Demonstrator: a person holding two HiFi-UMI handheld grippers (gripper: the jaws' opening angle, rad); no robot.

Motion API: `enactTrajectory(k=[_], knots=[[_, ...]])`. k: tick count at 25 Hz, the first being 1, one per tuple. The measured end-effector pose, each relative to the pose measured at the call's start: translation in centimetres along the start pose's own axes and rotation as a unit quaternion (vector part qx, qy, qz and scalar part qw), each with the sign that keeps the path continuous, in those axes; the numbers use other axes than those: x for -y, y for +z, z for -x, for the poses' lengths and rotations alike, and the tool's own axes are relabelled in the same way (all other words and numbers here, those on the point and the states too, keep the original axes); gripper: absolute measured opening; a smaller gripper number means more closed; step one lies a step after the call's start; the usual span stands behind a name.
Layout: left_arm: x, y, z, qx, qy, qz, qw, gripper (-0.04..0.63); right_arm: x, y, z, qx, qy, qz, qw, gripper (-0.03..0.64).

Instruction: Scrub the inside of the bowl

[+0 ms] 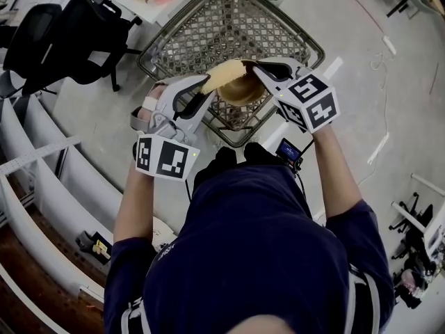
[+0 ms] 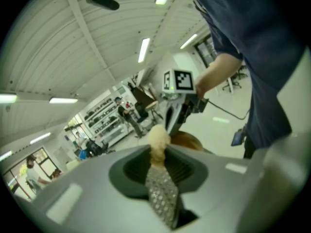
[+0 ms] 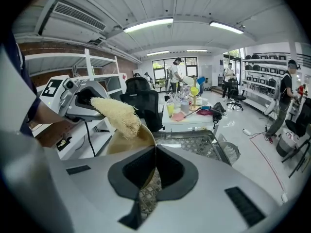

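In the head view my left gripper (image 1: pixel 203 88) is shut on a pale yellow fibrous scrubber (image 1: pixel 226 74). The scrubber rests on the upper edge of a brown bowl (image 1: pixel 243 92). My right gripper (image 1: pixel 265 73) is shut on the bowl's rim from the right. Both are held in the air above a wire basket. In the right gripper view the thin rim of the bowl (image 3: pixel 127 141) runs between the closed jaws of the right gripper (image 3: pixel 154 160), and the scrubber (image 3: pixel 116 115) hangs over the bowl's far edge. The left gripper view shows the scrubber (image 2: pixel 158 139) pinched in my left gripper (image 2: pixel 158 153), with the bowl (image 2: pixel 188 141) behind it.
A wire basket (image 1: pixel 229 26) stands on the floor below the grippers. A black office chair (image 1: pixel 62 33) is at the upper left, and white shelving (image 1: pixel 42 179) runs along the left. A table (image 3: pixel 194 121) with cups stands beyond the basket, with people farther back.
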State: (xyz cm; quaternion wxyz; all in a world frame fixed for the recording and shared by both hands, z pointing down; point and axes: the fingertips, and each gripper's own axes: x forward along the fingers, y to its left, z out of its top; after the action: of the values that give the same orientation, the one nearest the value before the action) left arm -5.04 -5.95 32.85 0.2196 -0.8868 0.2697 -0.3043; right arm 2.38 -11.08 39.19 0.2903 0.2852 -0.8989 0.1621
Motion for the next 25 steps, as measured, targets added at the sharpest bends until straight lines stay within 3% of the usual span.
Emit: enactTrajectory(k=[12, 25], knots=[[-0.5, 0.5, -1.6, 0.008, -0.01, -0.003, 0.9999, 0.08, -1.4, 0.4, -0.9, -0.001, 0.029, 0.009, 1.0, 0.014], [0.0, -0.4, -1.0, -0.004, -0.011, -0.004, 0.9999, 0.08, 3.6, 0.9, 0.2, 0.02, -0.029, -0.061, 0.998, 0.014]])
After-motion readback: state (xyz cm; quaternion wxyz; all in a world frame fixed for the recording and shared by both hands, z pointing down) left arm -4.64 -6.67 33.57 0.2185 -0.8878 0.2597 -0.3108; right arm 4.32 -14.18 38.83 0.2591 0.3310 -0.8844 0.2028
